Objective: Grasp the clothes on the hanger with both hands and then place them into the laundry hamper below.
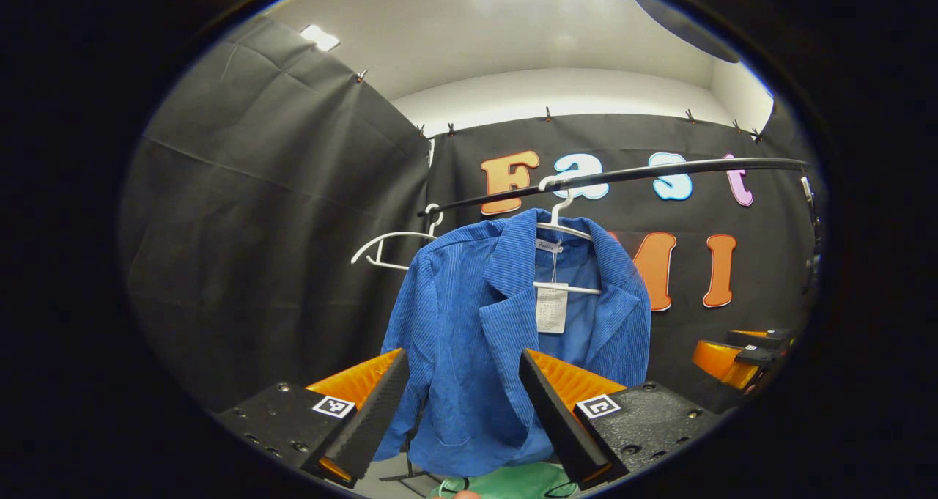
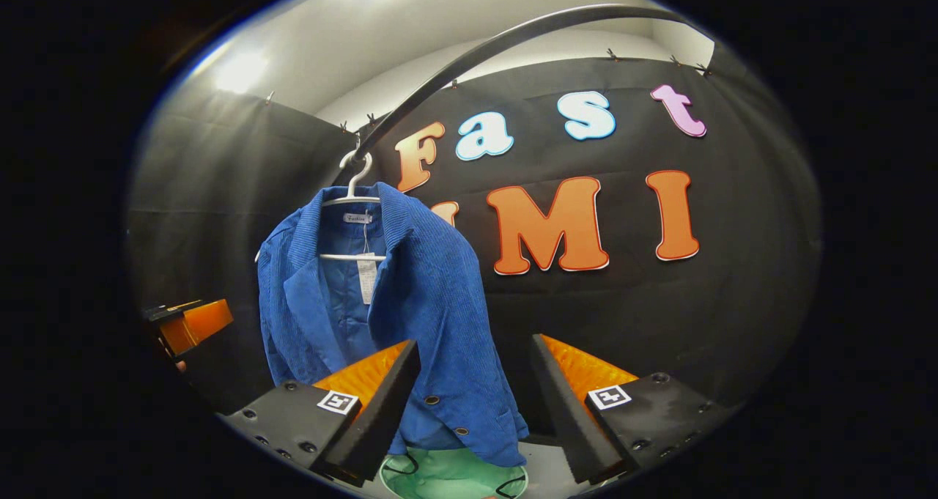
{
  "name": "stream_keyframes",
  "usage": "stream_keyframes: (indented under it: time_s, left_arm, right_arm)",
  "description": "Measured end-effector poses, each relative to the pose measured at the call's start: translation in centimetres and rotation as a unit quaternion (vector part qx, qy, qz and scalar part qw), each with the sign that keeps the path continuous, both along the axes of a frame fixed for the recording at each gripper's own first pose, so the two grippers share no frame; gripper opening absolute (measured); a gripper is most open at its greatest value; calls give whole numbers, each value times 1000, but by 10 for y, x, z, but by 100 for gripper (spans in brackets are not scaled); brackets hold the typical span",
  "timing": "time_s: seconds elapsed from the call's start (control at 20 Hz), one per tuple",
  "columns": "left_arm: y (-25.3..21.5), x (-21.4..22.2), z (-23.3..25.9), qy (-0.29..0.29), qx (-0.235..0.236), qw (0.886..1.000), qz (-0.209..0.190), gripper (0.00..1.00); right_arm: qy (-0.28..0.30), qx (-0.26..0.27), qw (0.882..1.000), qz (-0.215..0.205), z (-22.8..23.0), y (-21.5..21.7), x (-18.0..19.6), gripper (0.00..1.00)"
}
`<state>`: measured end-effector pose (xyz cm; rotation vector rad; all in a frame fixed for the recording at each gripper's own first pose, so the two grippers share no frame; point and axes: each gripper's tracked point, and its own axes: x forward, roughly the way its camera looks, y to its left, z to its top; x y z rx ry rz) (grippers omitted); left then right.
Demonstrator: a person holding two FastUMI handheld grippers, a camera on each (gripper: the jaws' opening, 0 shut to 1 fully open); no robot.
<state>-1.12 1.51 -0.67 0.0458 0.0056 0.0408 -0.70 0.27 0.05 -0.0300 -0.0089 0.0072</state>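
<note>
A blue corduroy jacket [image 1: 506,338] hangs on a white hanger [image 1: 563,220] from the black rail [image 1: 623,176], above the green laundry hamper [image 2: 451,477]. Both the left hand-held gripper [image 1: 462,411] and the right hand-held gripper [image 2: 476,404] are spread wide, short of the jacket, gripping nothing.

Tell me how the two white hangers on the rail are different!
The hanger on the right carries the blue jacket, while the hanger on the left is bare. The jacket's hanger hangs straight from the rail; the bare one sits tilted, near the rail's end. The jacket covers most of its hanger, but the bare one's outline shows. Both are thin, white and hooked on the same rail.
</note>
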Motion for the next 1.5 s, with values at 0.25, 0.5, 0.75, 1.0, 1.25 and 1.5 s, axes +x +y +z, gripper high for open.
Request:
stream_keyframes:
  time_s: [0.25,0.5,0.75,1.0,1.25,1.5]
  left_arm:
    - [4,-5,-5,6,-4,1000,7,92]
    - [14,-7,-4,3,0,1000,17,95]
    - [19,-7,-3,3,1,1000,21,95]
    - [24,-6,-2,2,3,1000,27,95]
    - [31,-9,4,-4,10,999,31,95]
    - [45,-16,9,-6,15,999,45,95]
  right_arm:
    - [6,2,1000,1,-2,-1,-6,94]
    - [2,0,1000,1,1,0,-7,94]
    - [3,0,1000,0,0,2,-8,94]
    - [-9,-5,1000,8,9,8,-2,94]
    - [-55,2,997,46,38,42,24,94]
    - [-33,9,997,75,18,86,74,98]
